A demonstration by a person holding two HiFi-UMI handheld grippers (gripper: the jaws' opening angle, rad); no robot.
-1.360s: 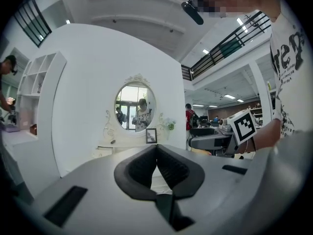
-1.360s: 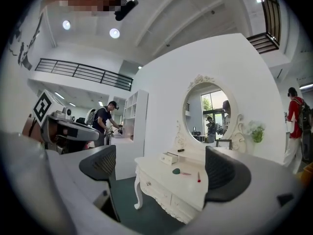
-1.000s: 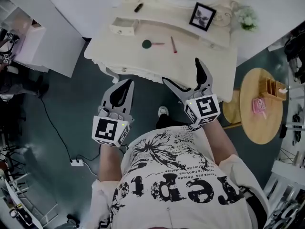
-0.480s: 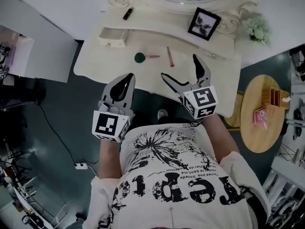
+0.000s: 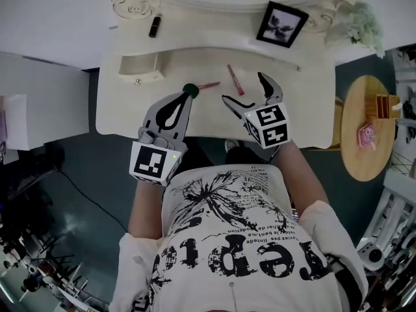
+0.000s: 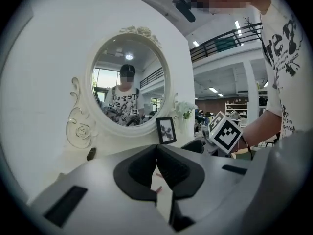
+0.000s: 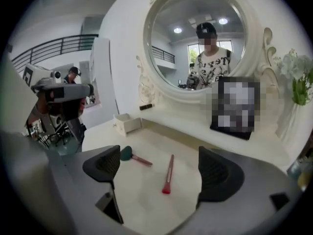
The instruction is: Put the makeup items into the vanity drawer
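On the cream vanity top (image 5: pixel 299 109) lie a green-headed brush (image 5: pixel 190 89) with a pink handle and a slim red brush (image 5: pixel 234 79). A black lipstick tube (image 5: pixel 155 26) rests on the upper ledge by the mirror. The small drawer (image 5: pixel 140 65) at the left stands pulled out. My left gripper (image 5: pixel 186 98) is shut and empty, its tips just short of the green brush head. My right gripper (image 5: pixel 244 90) is open and its jaws are closing. The red brush (image 7: pixel 167 175) lies on the table ahead, in line with their gap, untouched. The green brush (image 7: pixel 128 154) is by the left jaw.
A framed picture (image 5: pixel 282 23) leans at the back right of the vanity, with white flowers (image 5: pixel 364 25) beside it. The oval mirror (image 7: pixel 205 38) rises behind. A round wooden side table (image 5: pixel 367 129) stands to the right. A white cabinet (image 5: pixel 39 77) is at the left.
I have come closer to the vanity. Both grippers moved forward over its top; the left one's tips now reach the green brush head, and the right one sits just short of the red brush.
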